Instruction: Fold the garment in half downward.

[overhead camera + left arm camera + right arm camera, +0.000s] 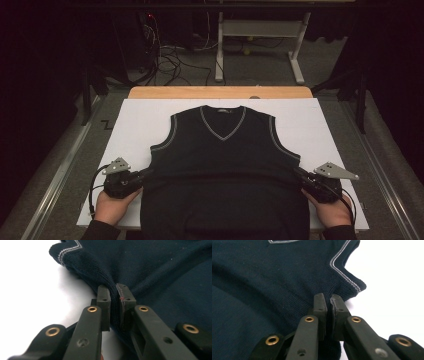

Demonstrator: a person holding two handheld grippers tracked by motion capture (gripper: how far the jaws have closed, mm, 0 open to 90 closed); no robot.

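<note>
A dark navy sleeveless V-neck vest with grey trim lies front up on a white board, collar at the far side. My left gripper is shut on the vest's left side edge, just below the armhole; knit fabric is pinched between its jaws. My right gripper is shut on the opposite side edge below the other armhole, fabric squeezed between its pads. A raised ridge of cloth runs across the vest between the two grippers. The lower hem hangs toward the near table edge.
The white board rests on a wooden table. Beyond it are a white desk frame and loose cables on the grey floor. Bare white board lies left and right of the vest.
</note>
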